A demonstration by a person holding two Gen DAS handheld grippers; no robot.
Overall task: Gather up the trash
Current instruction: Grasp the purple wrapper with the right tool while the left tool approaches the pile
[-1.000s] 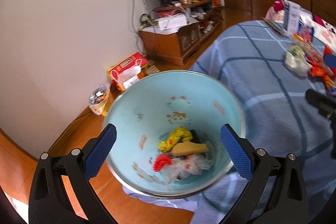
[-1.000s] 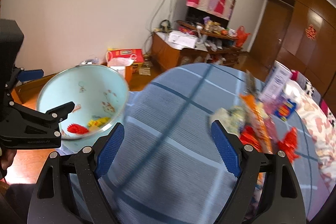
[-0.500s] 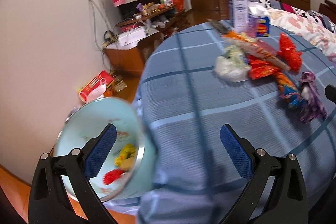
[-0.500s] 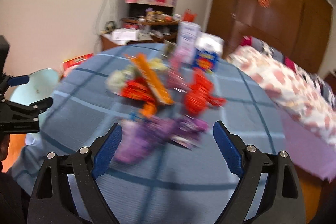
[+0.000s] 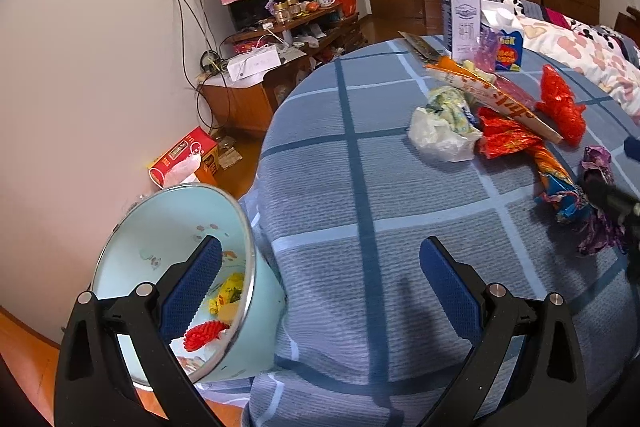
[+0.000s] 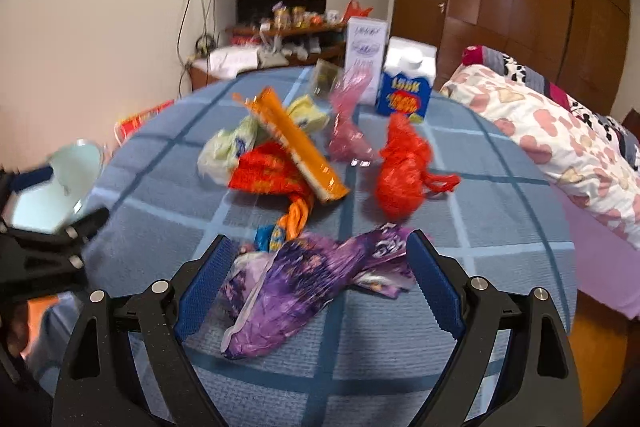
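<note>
The crinkly purple plastic wrapper (image 6: 304,287) lies on the round table with the blue checked cloth (image 5: 360,187), near the table's front edge. The right claw (image 6: 320,283) is wide open, with one blue pad on each side of the wrapper. I cannot tell if a pad touches it.

Behind the wrapper sits more trash in a bunch: a long orange packet (image 6: 296,147), a shiny red foil wrapper (image 6: 268,175), a red net bag (image 6: 404,171), a pink plastic bag (image 6: 348,131) and a white crumpled bag (image 5: 440,131).

The left claw (image 5: 320,283) is open too and holds nothing. It hangs over the table's left edge. The light blue metal bin (image 5: 172,267) stands on the wood floor just beside that edge, with a few scraps inside.

The cloth in front of the left claw is bare. A bed with a heart-print cover (image 6: 560,147) is off to the right.
</note>
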